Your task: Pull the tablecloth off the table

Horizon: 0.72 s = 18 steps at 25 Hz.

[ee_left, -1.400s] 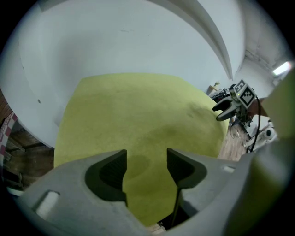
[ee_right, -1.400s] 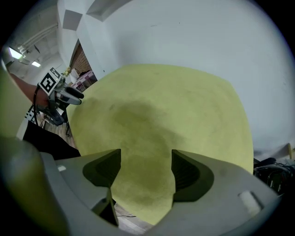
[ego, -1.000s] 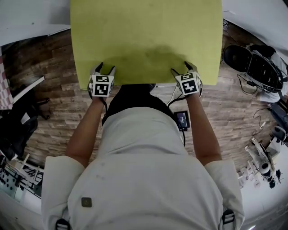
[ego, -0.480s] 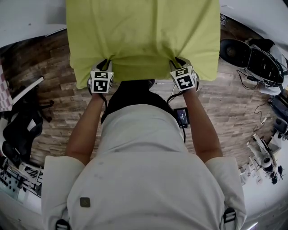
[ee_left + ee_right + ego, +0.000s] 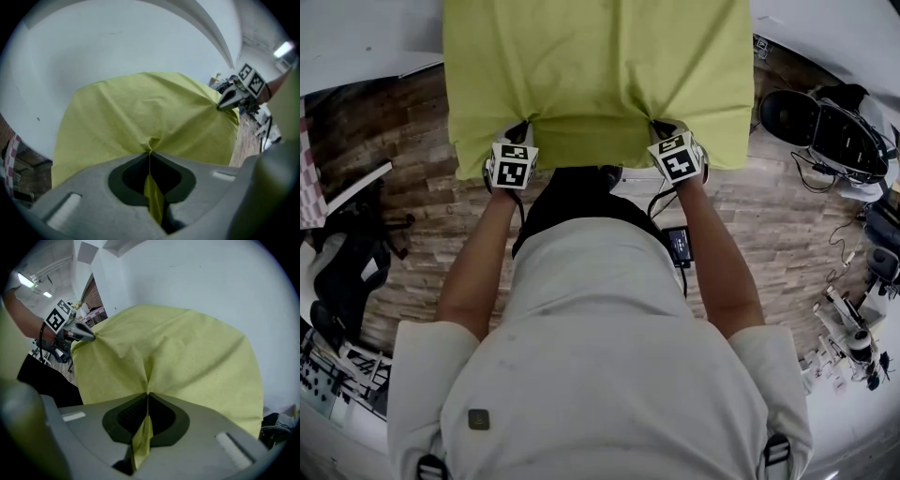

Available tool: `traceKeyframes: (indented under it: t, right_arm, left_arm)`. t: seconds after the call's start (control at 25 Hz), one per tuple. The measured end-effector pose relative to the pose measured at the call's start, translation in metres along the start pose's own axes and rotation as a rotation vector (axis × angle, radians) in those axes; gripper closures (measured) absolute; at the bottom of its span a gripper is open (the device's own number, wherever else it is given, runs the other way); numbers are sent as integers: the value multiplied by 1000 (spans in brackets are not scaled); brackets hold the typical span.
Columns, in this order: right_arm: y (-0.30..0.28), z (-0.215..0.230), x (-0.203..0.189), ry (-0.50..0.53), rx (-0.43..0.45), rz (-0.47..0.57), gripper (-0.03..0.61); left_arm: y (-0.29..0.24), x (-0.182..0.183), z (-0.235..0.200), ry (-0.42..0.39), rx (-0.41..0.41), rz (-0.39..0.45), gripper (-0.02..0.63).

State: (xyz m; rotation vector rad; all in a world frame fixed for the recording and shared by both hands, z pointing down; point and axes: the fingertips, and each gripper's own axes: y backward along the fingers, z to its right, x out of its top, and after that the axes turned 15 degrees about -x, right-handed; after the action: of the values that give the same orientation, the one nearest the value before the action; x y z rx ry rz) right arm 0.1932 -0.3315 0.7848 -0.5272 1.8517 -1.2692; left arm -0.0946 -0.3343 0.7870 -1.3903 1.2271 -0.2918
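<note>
A yellow-green tablecloth covers the table and hangs over its near edge. My left gripper is shut on the cloth's near hem at the left, and a pinched fold of tablecloth runs between its closed jaws. My right gripper is shut on the hem at the right, with the same tablecloth pinched in it. From both grips, folds radiate across the cloth. The right gripper shows in the left gripper view, and the left gripper in the right gripper view. The table itself is hidden under the cloth.
Brick-patterned floor lies on both sides of the table. A black helmet-like object with cables sits at the right. A dark chair stands at the left. White walls rise behind the table. A small black device hangs by my right arm.
Both grippers went from open at the table's near edge to shut on the cloth's hem. The cloth now bunches at both grips and has wrinkled toward me.
</note>
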Motion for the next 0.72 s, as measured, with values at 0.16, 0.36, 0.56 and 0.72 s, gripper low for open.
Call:
traceKeyframes:
  t: [0.16, 0.36, 0.56, 0.72]
  right_arm:
    - [6, -1, 4, -20, 14, 12, 565]
    - [37, 3, 14, -52, 12, 87, 565]
    - [64, 8, 19, -65, 5, 155, 565]
    - [86, 13, 24, -67, -7, 214, 565]
  left_arm:
    - [7, 3, 2, 43, -5, 21, 609]
    - [30, 14, 13, 45, 20, 106, 611]
    - [53, 28, 30, 69, 32, 194, 611]
    - [74, 41, 45, 61, 41, 259, 609]
